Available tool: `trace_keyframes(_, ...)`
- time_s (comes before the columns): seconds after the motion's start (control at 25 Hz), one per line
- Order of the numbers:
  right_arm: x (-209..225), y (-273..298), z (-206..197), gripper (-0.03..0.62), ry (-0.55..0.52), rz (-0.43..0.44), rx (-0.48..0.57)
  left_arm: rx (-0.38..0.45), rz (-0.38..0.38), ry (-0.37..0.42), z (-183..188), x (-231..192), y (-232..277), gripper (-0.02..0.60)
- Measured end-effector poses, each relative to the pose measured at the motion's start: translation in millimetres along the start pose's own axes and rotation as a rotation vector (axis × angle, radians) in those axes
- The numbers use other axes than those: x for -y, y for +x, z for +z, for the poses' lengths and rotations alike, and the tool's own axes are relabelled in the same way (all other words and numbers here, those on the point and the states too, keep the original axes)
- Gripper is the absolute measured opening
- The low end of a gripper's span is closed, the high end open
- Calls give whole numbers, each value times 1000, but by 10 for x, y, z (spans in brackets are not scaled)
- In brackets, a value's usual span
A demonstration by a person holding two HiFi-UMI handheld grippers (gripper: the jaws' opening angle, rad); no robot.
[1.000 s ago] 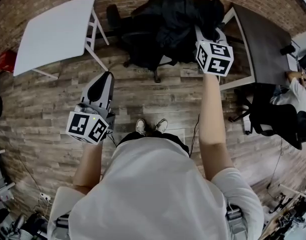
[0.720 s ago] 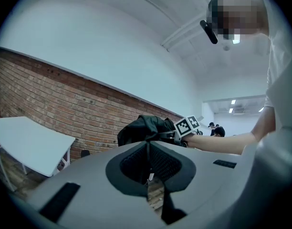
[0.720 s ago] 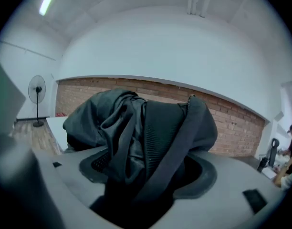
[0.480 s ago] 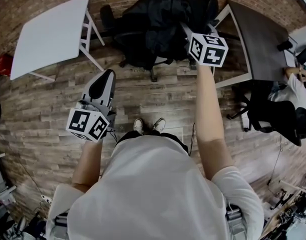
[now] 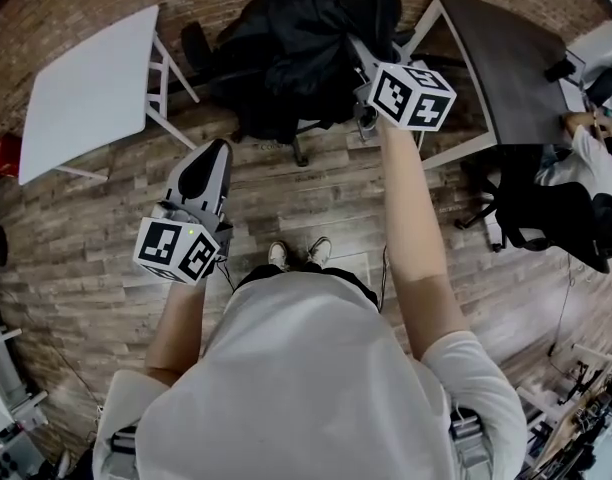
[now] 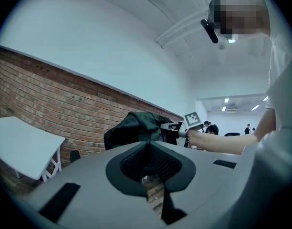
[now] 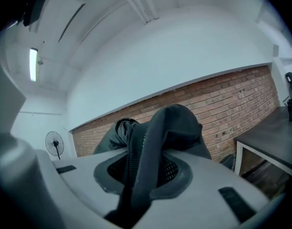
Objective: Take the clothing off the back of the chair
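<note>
Grasping | right gripper (image 7: 146,128) jaws closing on a fold of black clothing (image 5: 286,38) atop the chair (image 5: 298,148) | left gripper (image 6: 148,147) pinched together, empty | next, likely: lift the fabric clear.

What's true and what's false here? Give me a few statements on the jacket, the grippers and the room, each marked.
1. A black jacket is heaped over an office chair by the brick wall. True.
2. The right gripper has nothing between its jaws. False: a fold of the jacket runs between them, and they are closing on it.
3. The left gripper grips the jacket. False: nothing is between its jaws, and it is held back from the chair.
4. A white table stands left of the chair in the head view. True.
5. The floor is carpeted. False: it is a wood plank floor.
</note>
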State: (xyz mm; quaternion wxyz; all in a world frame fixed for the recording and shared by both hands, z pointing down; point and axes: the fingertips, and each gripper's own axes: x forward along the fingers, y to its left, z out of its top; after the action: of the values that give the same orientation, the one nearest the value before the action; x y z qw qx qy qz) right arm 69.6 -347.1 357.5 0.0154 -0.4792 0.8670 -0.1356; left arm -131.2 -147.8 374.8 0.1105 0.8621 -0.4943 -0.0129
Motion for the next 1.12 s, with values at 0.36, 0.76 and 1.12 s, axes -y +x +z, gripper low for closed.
trace_keyframes(0.36,-76,-45,265,89,174,72,116,-3,21,-2,0,-44,18,38)
trace_keyframes(0.76,-188,-150,822,87,118,117,222,21,12,23,95,-4,111,38)
trace_keyframes(1.12,-169,-364,1605,87,-41,77,353,48,32,19,162,-119,66,38)
